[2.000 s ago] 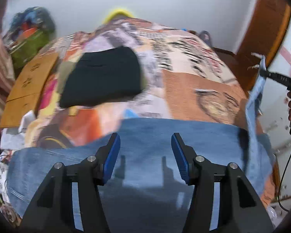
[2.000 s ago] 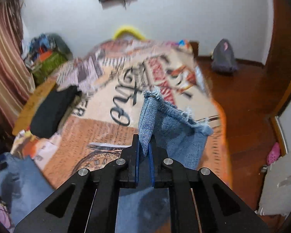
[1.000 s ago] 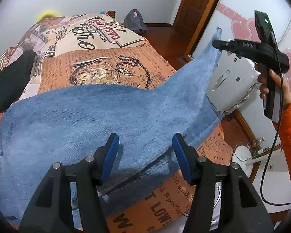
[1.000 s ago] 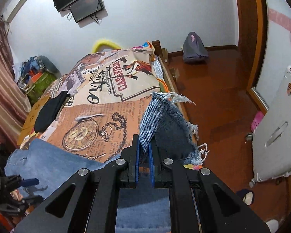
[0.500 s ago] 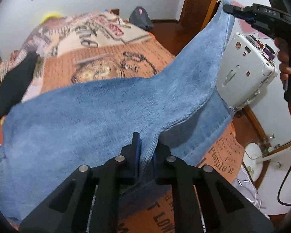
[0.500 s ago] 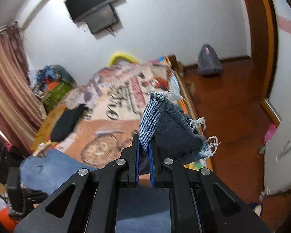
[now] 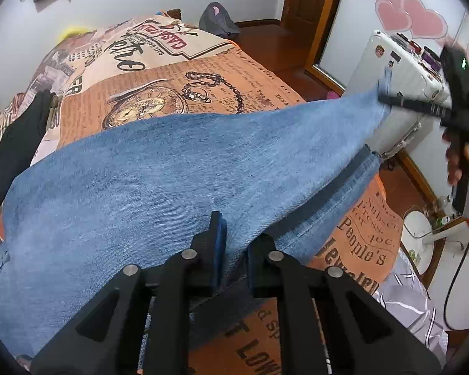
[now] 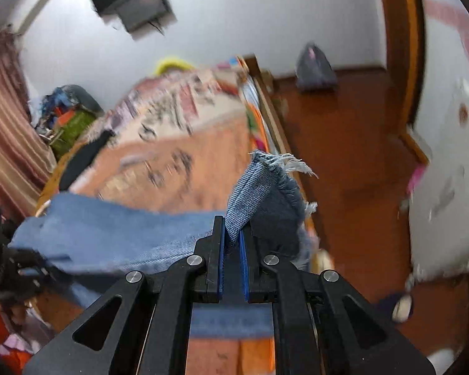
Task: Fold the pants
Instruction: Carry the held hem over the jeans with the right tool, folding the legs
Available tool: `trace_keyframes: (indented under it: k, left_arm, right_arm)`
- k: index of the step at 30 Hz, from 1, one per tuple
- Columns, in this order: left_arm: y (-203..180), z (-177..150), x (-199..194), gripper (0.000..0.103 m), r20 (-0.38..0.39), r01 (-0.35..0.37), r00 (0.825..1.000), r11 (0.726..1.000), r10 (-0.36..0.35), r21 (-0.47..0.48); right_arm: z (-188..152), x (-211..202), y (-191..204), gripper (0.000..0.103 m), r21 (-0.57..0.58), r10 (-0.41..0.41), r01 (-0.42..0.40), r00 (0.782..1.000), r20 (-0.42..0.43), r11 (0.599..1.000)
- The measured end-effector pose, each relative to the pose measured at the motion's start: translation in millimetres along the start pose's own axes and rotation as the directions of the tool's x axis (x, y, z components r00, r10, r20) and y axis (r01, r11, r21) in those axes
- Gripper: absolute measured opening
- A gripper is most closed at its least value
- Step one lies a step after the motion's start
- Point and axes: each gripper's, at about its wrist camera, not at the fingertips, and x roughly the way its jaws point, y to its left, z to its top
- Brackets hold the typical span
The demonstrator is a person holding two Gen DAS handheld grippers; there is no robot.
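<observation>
Denim pants point(image 7: 159, 168) stretched between both; left gripper point(image 7: 234, 237) clamps mid-leg fabric, right gripper point(image 8: 233, 234) pinches frayed hem.

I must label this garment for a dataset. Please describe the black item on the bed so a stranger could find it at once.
Start from the bed with the orange newspaper-print cover. At its far left edge, beyond the blue jeans, lies the black garment. It alone is plain and dark, with no print, and neither gripper holds it.

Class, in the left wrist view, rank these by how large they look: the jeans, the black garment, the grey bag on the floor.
1. Jeans, by far the largest.
2. Black garment.
3. Grey bag, though it lies farthest from the camera, so its true size is unsure.
</observation>
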Motion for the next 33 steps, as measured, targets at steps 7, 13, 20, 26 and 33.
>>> trace_keyframes:
  k: [7, 13, 20, 26, 33]
  left_arm:
    - [-4.7, -2.9, -10.2, 0.022, -0.021, 0.028, 0.999, 1.000, -0.028, 0.008]
    - [-3.7, -6.0, -26.5, 0.023, -0.008, 0.052, 0.999, 0.999, -0.052, -0.003]
    - [12.9, 4.3, -60.3, 0.031, 0.085, 0.062, 0.995, 0.997, -0.058, -0.044]
    - [36.7, 21.9, -50.9, 0.047, 0.127, -0.084, 0.988, 0.994, 0.092, -0.065]
    - [67.8, 22.1, 2.8, 0.047, 0.011, -0.121, 0.992, 0.981, 0.124, -0.153]
  right_arm:
    - [-44.4, 15.7, -11.3, 0.009, 0.073, 0.005, -0.002, 0.999, -0.044, 0.997]
    - [-63.5, 12.8, -24.8, 0.010, 0.179, 0.016, -0.010, 0.999, -0.030, 0.984]
    - [-75.8, -2.8, -31.6, 0.021, 0.176, -0.075, 0.083, 0.996, -0.055, 0.981]
    - [-56.4, -32.2, -40.8, 0.026, 0.130, -0.186, 0.184, 0.983, -0.001, 0.974]
    - [-19.0, -2.6, -41.2, 0.050, 0.090, -0.185, 0.184, 0.983, 0.007, 0.979]
